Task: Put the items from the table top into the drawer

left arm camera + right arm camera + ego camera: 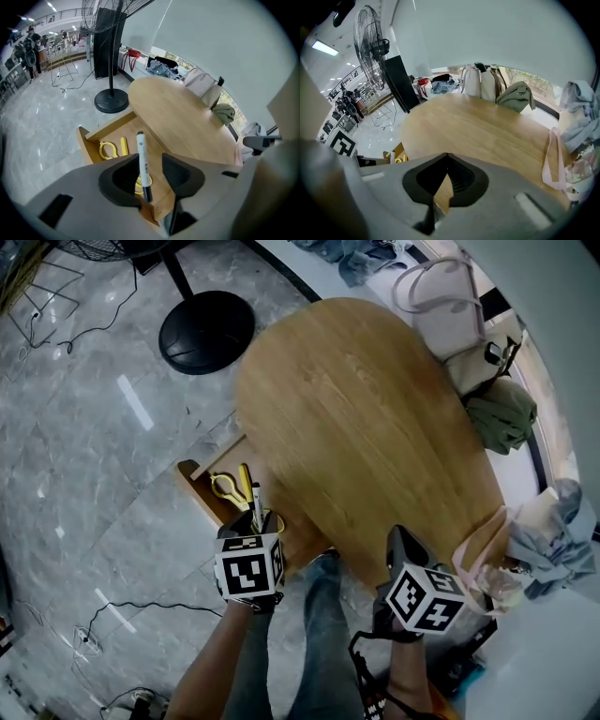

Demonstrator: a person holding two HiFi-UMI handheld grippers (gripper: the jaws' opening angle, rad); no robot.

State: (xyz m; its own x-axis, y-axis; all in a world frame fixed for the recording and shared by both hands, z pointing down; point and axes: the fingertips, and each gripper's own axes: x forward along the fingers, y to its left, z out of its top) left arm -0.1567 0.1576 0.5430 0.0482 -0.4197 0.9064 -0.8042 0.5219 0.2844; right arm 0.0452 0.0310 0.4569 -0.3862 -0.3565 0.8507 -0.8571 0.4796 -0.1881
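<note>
Grey marble floor, cables trailing across it. Oval wooden bench, bags at far edge. Black pedestal fan base on floor near bench. Drawer open below bench edge, yellow scissors inside. Left gripper over drawer: jaws apart, marker between them, unclamped. Right gripper: jaws together, nothing held.

Glossy grey marble floor, black pedestal fan, pale wall.
</note>
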